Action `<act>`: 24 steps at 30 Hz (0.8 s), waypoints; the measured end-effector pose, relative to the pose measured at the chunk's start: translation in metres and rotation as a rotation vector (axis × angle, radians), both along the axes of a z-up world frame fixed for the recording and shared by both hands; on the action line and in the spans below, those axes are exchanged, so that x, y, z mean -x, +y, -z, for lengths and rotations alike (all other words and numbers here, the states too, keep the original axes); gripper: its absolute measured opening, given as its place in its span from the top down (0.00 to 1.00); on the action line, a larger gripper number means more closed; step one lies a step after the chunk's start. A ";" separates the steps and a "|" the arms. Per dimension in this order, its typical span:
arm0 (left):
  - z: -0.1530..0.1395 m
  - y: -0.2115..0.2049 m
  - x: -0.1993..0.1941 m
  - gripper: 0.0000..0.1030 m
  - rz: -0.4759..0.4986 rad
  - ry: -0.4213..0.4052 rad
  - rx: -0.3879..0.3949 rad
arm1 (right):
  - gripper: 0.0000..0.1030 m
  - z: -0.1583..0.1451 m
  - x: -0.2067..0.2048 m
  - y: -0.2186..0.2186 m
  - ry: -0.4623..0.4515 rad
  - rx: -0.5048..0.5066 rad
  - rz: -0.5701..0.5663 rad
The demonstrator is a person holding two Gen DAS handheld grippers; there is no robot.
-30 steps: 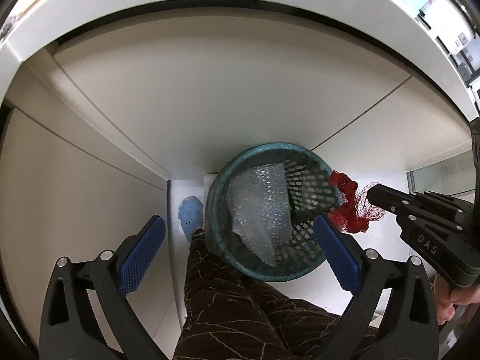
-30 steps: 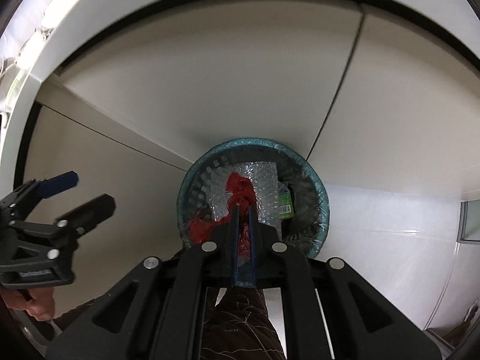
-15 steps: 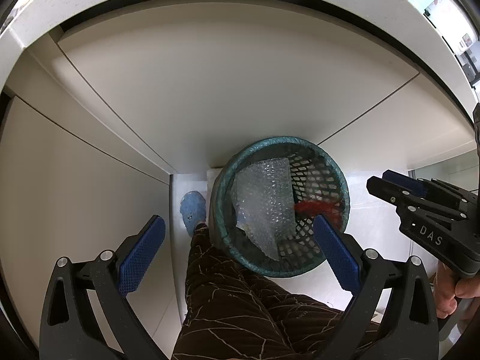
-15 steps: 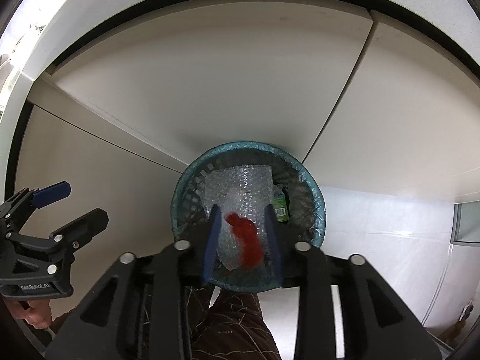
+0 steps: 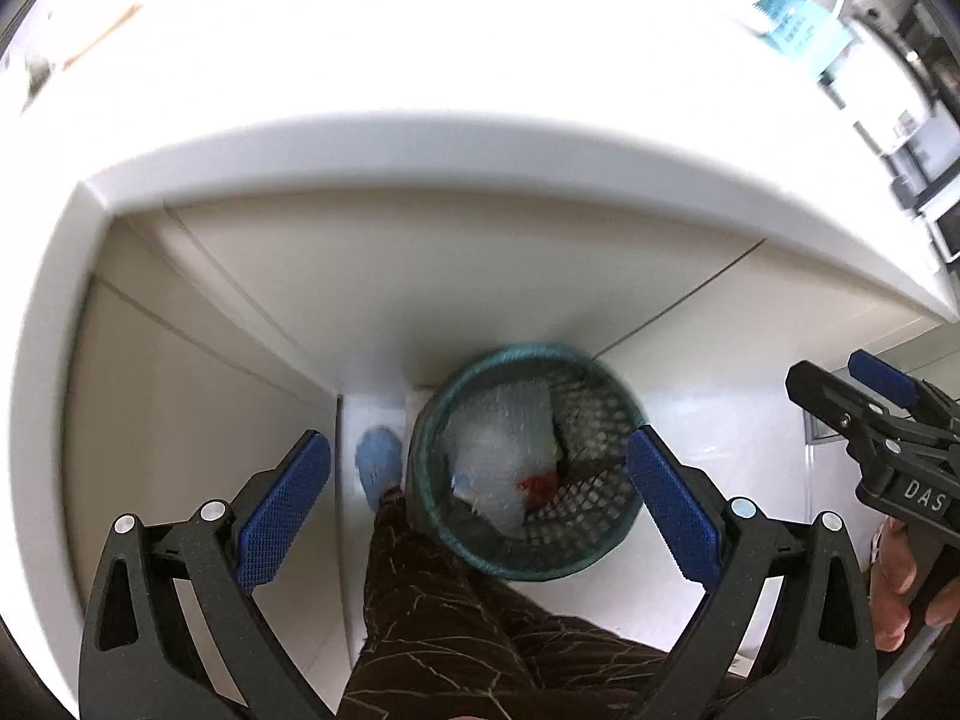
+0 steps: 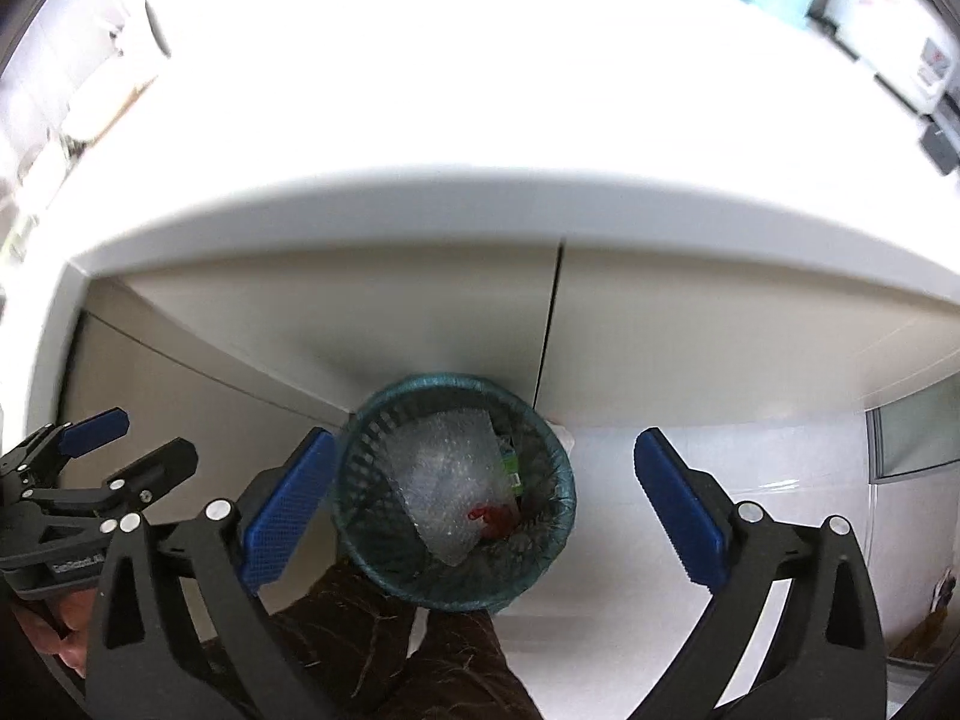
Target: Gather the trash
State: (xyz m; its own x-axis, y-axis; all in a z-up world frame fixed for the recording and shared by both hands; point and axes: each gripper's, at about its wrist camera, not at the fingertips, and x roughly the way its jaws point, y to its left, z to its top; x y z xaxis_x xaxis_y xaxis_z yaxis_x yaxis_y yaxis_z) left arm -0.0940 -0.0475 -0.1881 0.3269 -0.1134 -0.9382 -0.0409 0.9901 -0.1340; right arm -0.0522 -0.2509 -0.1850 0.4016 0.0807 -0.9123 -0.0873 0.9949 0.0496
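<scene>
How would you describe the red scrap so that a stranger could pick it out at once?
Find the round teal mesh bin on the floor below the white counter. Inside, a big sheet of clear bubble wrap leans against the wall. The red scrap lies low at the wrap's near edge: small, crumpled, and the only red thing in the bin.

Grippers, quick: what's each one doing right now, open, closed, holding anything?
Left gripper: open, holding nothing.
Right gripper: open, holding nothing; the red mesh scrap lies in the wastebasket.
</scene>
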 end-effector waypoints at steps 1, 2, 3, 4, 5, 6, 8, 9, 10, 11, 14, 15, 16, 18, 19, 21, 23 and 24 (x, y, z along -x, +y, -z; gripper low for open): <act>-0.016 -0.002 0.000 0.06 0.005 -0.018 -0.020 | 0.08 -0.015 0.002 0.000 -0.008 0.010 0.000; -0.029 -0.004 0.000 0.06 0.008 -0.026 -0.025 | 0.08 -0.028 0.004 0.000 -0.017 0.009 -0.004; -0.043 -0.004 0.001 0.06 0.007 -0.035 -0.009 | 0.08 -0.044 0.007 0.001 -0.032 0.008 -0.008; -0.054 -0.004 0.001 0.06 0.006 -0.043 -0.001 | 0.08 -0.057 0.008 0.000 -0.045 0.009 -0.011; -0.068 -0.005 0.001 0.06 0.004 -0.048 -0.016 | 0.08 -0.072 0.011 0.000 -0.056 0.012 -0.013; -0.078 -0.005 0.001 0.06 0.002 -0.056 -0.023 | 0.08 -0.086 0.015 0.000 -0.072 0.011 -0.016; -0.102 -0.005 0.002 0.06 -0.004 -0.074 -0.034 | 0.08 -0.111 0.020 0.000 -0.096 0.013 -0.019; -0.112 -0.005 0.003 0.06 -0.008 -0.077 -0.043 | 0.08 -0.118 0.022 0.001 -0.102 0.016 -0.020; -0.120 -0.005 0.004 0.06 -0.008 -0.076 -0.039 | 0.08 -0.126 0.024 0.001 -0.107 0.014 -0.024; -0.129 -0.004 0.005 0.06 -0.007 -0.075 -0.038 | 0.08 -0.135 0.026 0.001 -0.115 0.012 -0.025; -0.151 -0.003 0.012 0.06 -0.018 -0.102 -0.045 | 0.08 -0.160 0.033 0.002 -0.137 0.016 -0.016; -0.153 -0.004 0.014 0.06 -0.019 -0.103 -0.048 | 0.08 -0.164 0.036 0.002 -0.136 0.016 -0.011; -0.158 -0.004 0.016 0.06 -0.022 -0.105 -0.043 | 0.08 -0.168 0.041 0.002 -0.133 0.011 -0.007; -0.166 -0.004 0.022 0.06 -0.038 -0.118 -0.039 | 0.08 -0.170 0.048 0.003 -0.128 0.003 -0.002; -0.169 -0.006 0.026 0.06 -0.042 -0.129 -0.050 | 0.08 -0.171 0.051 0.004 -0.124 0.004 -0.002; -0.175 -0.009 0.032 0.06 -0.035 -0.127 -0.044 | 0.08 -0.172 0.057 0.005 -0.117 0.001 0.003; -0.175 -0.010 0.037 0.06 -0.033 -0.120 -0.031 | 0.08 -0.173 0.062 0.005 -0.118 -0.002 0.012; -0.176 -0.010 0.037 0.06 -0.036 -0.120 -0.030 | 0.08 -0.173 0.063 0.004 -0.117 0.004 0.020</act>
State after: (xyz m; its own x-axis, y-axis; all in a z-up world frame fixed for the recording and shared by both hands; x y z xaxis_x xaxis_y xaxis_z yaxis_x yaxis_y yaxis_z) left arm -0.1315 -0.0575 -0.0126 0.4403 -0.0721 -0.8949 -0.0619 0.9920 -0.1103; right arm -0.1153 -0.2471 -0.0123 0.5066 0.0677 -0.8595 -0.0725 0.9967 0.0358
